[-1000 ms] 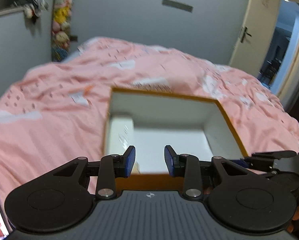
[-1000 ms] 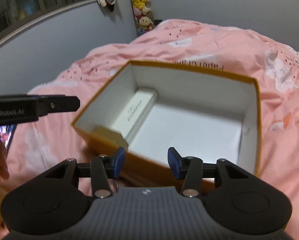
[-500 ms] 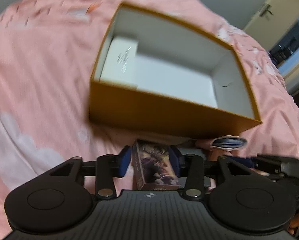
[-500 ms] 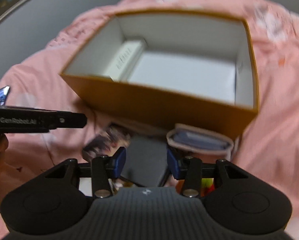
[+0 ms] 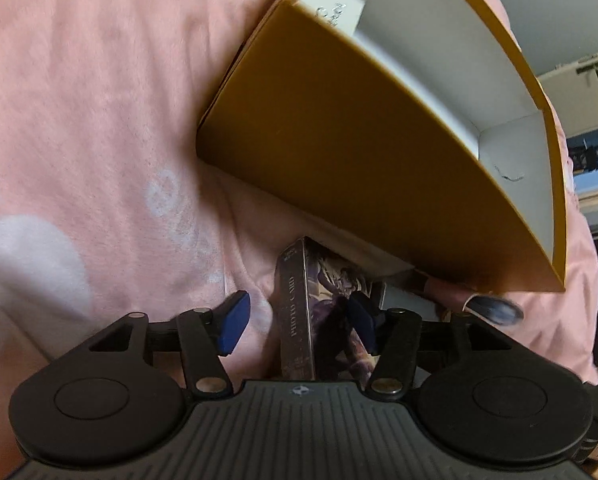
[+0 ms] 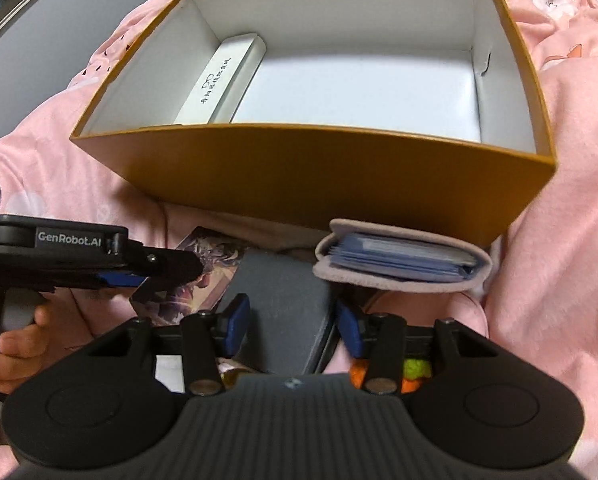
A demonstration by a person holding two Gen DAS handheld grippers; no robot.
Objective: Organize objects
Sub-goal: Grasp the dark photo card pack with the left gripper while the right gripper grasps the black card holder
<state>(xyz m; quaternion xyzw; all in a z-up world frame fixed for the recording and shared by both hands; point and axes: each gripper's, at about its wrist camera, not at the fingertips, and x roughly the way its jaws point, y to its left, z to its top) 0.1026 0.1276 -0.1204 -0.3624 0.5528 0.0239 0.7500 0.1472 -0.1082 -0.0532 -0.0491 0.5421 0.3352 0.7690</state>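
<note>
The left gripper (image 5: 295, 322) was seen with its jaws wide, having just been opening, and the photo card box (image 5: 299, 312) stood between them with a clear gap at the left pad, so nothing was gripped. The card box lay on the pink bed cover (image 5: 79, 120) just in front of the near wall of the orange box (image 6: 299, 176), beside a dark flat case (image 6: 283, 304) and a pale pouch (image 6: 403, 258) stuffed with blue cards. The right gripper (image 6: 293, 322) was held with its jaws partly open over the dark case; no contact with the pads could be made out. The card box was judged light and stiff, its glossy printed faces likely slippery, so a hold across its two broad faces near the middle was thought safest; the pouch looked soft and apt to sag or spill. "PHOTO CARD" could be read on the card box's narrow side and "GenRobot.AI" on the left gripper's body. A white carton (image 6: 219, 80) inside the orange box, along its left wall, bore small printed characters too fine to be read.
</note>
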